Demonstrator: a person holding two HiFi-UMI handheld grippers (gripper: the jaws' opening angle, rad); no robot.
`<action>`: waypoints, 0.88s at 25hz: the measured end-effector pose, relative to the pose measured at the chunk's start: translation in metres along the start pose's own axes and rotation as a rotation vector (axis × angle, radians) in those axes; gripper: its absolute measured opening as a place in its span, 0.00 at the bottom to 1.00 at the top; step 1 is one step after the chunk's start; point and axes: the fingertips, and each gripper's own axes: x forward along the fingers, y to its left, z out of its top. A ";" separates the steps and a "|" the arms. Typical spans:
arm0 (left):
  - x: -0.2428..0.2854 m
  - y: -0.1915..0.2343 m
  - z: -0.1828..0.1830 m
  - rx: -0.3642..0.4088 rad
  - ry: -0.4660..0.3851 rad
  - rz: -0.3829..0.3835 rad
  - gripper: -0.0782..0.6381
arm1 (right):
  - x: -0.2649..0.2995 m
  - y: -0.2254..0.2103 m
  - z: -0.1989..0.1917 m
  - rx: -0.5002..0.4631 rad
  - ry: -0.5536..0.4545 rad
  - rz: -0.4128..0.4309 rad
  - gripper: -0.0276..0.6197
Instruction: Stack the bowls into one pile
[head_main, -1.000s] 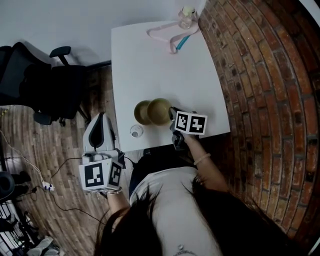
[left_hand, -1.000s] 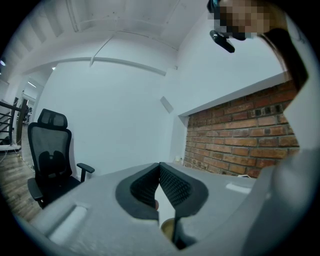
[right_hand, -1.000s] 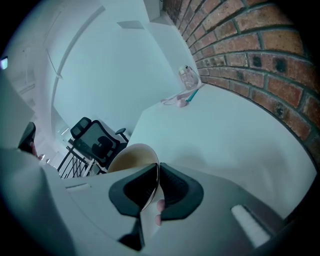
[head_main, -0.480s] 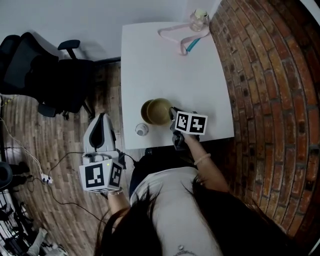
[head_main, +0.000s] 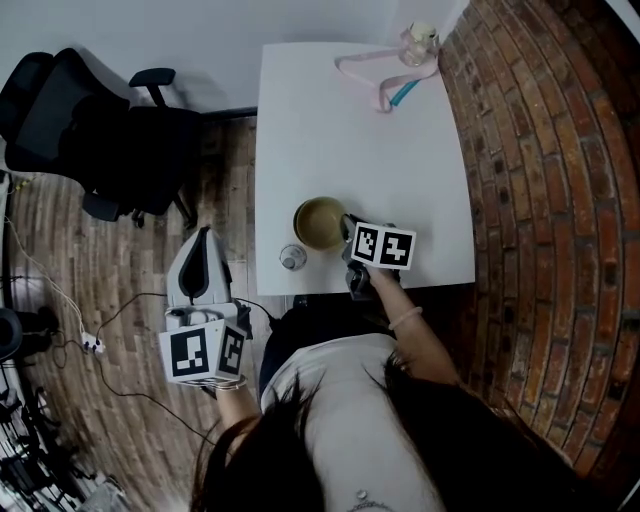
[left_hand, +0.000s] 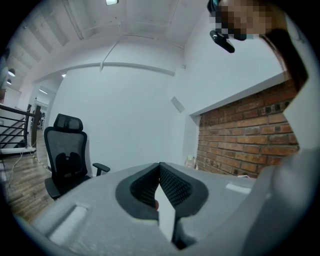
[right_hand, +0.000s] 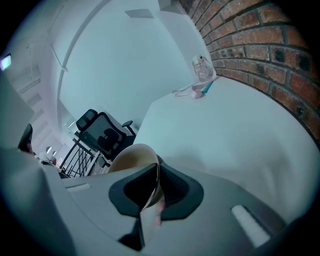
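Note:
A tan bowl (head_main: 320, 222) is near the front edge of the white table (head_main: 360, 140). My right gripper (head_main: 346, 228) is shut on its right rim. In the right gripper view the thin rim of the bowl (right_hand: 131, 156) is pinched between the dark pads of the right gripper (right_hand: 156, 175). No second bowl shows apart from this one; anything beneath it is hidden. My left gripper (head_main: 203, 235) hangs over the wooden floor left of the table, and in its own view the left gripper (left_hand: 160, 170) is shut on nothing.
A small clear cup (head_main: 292, 258) stands at the table's front edge, just left of the bowl. A pink strap (head_main: 380, 72) and a glass jar (head_main: 420, 42) lie at the far right corner. A brick wall (head_main: 540, 200) runs along the right; an office chair (head_main: 90, 130) stands at the left.
The held bowl has slid left over the other bowl, which showed beside it before and is now covered. The left gripper has stayed in place.

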 end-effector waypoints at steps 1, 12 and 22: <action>0.000 0.002 0.000 0.000 0.001 0.005 0.11 | 0.002 0.001 0.000 -0.002 0.004 0.001 0.08; 0.001 0.011 -0.004 -0.003 0.017 0.036 0.11 | 0.016 0.000 -0.005 -0.015 0.040 -0.016 0.08; 0.001 0.014 -0.004 0.002 0.027 0.045 0.11 | 0.022 0.000 -0.005 -0.031 0.043 -0.039 0.10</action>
